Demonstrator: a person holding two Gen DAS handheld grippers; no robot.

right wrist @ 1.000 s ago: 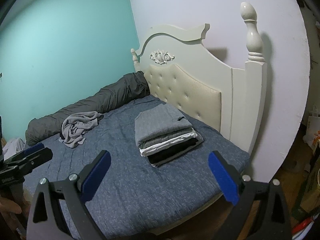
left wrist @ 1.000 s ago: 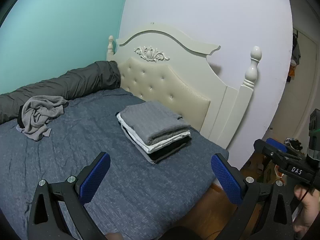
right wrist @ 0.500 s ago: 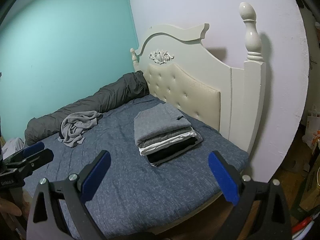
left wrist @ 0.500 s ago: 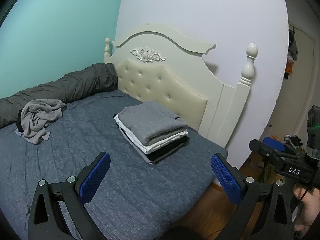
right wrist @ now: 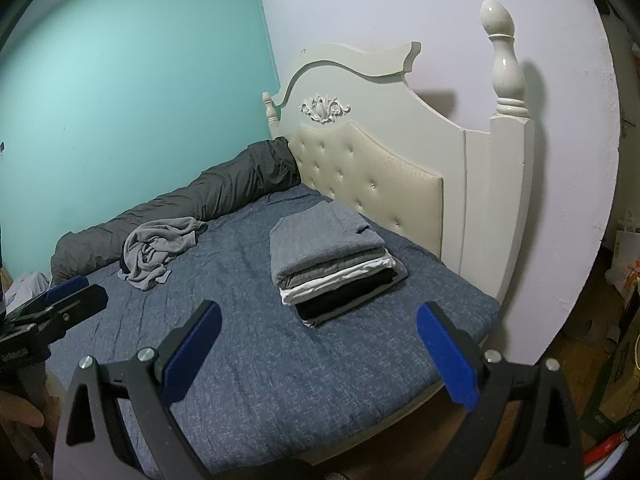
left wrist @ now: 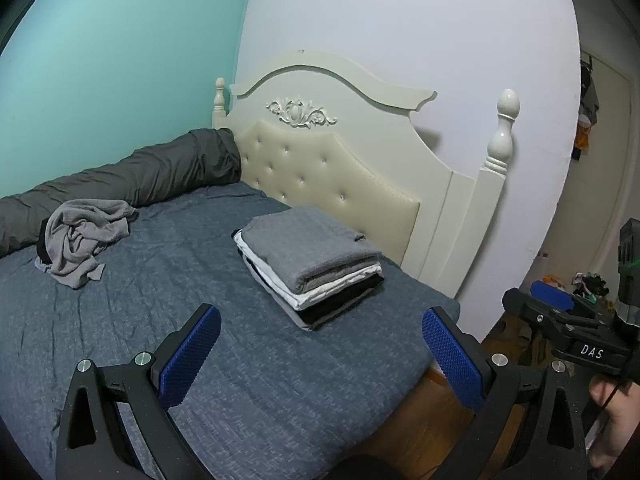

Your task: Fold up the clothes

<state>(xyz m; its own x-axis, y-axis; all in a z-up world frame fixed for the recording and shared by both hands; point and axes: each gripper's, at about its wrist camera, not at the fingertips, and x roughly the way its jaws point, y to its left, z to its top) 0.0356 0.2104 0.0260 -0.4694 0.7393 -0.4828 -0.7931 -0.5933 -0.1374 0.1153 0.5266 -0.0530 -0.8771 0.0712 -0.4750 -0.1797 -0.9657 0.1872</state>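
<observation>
Compared with a second ago, the left gripper (left wrist: 320,356) sits slightly farther back from the bed (left wrist: 248,380); little else changes. Both it and the right gripper (right wrist: 318,354) hold their fingers wide apart, empty. One folded stack (left wrist: 310,266) lies near the headboard (left wrist: 352,160); one crumpled grey garment (left wrist: 80,240) lies far left.

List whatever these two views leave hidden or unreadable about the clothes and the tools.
- Folded stack: both views show only edges of the lower layers, so the garment count is unclear.
- Crumpled grey garment: bunched up, its type is unreadable; a dark item beneath it is mostly covered.
- Left tool and right tool: both open and empty; their handles are cut off by the bottom edges.
- Bed: its foot end lies outside both views.
</observation>
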